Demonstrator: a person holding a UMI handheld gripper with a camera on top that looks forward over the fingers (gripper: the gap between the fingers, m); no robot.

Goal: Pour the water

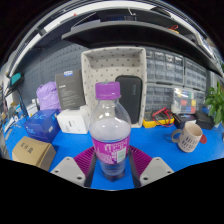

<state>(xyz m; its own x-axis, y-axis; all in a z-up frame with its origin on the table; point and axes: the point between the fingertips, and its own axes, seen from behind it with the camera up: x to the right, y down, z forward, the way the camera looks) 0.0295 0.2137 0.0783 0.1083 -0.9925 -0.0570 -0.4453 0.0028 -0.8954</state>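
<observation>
Clear plastic, purple-capped, the bottle (pixel 110 135) stands upright at the bottom centre of the frame, held in the claw (pixel 111 166). Both fingers press against its lower sides, one at lower left (pixel 70 169) and one at lower right (pixel 154 168), so the claw is closed on the bottle at about the bottle's width. A magenta label wraps the bottle low down, and water shows inside it.

Below and around it lies the blue desk (pixel 160 140). At the right of the frame, a cream mug (pixel 191 136) with a handle sits on the desk, well apart from the bottle. At far right is a green plant (pixel 216 100). At left are a white box (pixel 72 121), a blue box (pixel 42 125) beside it, and a brown carton (pixel 32 152) lower left. A purple bag (pixel 48 96) stands behind the boxes. Directly beyond the bottle, at centre, is a pale panel (pixel 112 70) with a dark arched opening. Small yellow items (pixel 158 123) lie right of centre; what they are is unclear.
</observation>
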